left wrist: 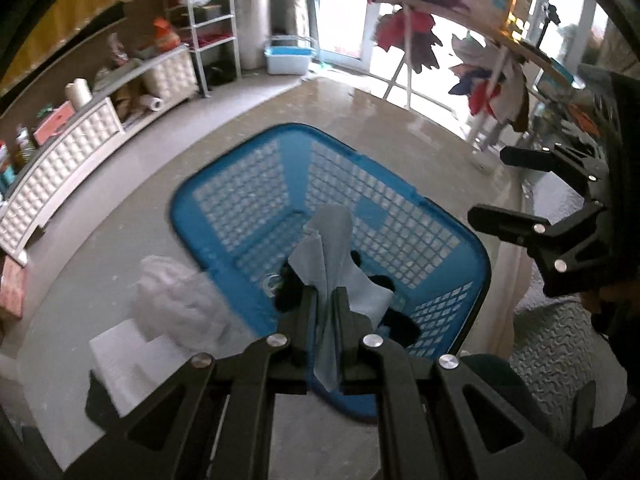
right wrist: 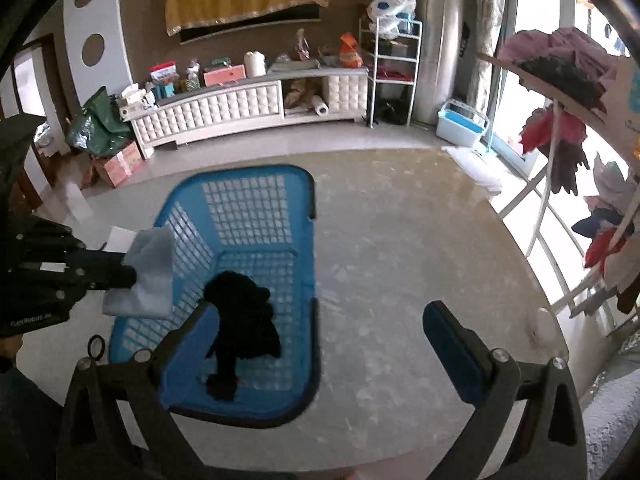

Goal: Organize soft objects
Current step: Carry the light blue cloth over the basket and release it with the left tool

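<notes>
My left gripper had its fingers pinched tight on a pale blue cloth, which stuck up past the fingertips and hung over the near edge of the blue basket. Beyond and below those fingertips a black garment lay on the basket floor. My right gripper stood with its fingers spread wide and nothing between them, the basket under its left finger and bare floor under its right.
</notes>
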### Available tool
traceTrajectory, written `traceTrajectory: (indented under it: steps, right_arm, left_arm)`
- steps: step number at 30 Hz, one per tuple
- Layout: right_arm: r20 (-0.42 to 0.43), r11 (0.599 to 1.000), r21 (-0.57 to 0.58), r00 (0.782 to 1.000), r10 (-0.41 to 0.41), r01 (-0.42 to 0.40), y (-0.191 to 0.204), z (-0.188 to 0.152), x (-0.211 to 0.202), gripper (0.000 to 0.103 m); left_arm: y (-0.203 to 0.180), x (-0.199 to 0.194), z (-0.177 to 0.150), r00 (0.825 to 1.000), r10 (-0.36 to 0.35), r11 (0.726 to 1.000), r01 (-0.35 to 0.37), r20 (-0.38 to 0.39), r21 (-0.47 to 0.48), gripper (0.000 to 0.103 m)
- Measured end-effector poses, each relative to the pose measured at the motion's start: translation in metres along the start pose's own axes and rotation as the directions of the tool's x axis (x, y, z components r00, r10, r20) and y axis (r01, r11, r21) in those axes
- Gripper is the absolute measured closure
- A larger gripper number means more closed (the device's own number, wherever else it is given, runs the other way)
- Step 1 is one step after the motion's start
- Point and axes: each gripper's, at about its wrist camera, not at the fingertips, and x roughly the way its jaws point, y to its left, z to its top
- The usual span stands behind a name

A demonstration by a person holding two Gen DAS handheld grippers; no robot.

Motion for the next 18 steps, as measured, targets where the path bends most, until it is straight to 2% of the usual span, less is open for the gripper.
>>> traceTrajectory:
  steps: [9, 18]
  right_arm:
    - [-0.063, 0.999, 0.033, 0.998, -0.014, 0.016, -0.007, -0.014, 0.015, 0.001]
    - [-0.105, 0.998, 0.062, 0.995, 0.002, 0.005, -0.010, -0.016, 0.023, 0.001]
  left_arm:
    - [-0.016, 0.049, 0.019, 0.996, -0.057, 0.997, 0.060, -0.063, 0.056, 0.097]
    - [-0.014, 0.089, 0.024, 0.986, -0.052, 0.997, 0.059, -0.161, 0.042, 0.096]
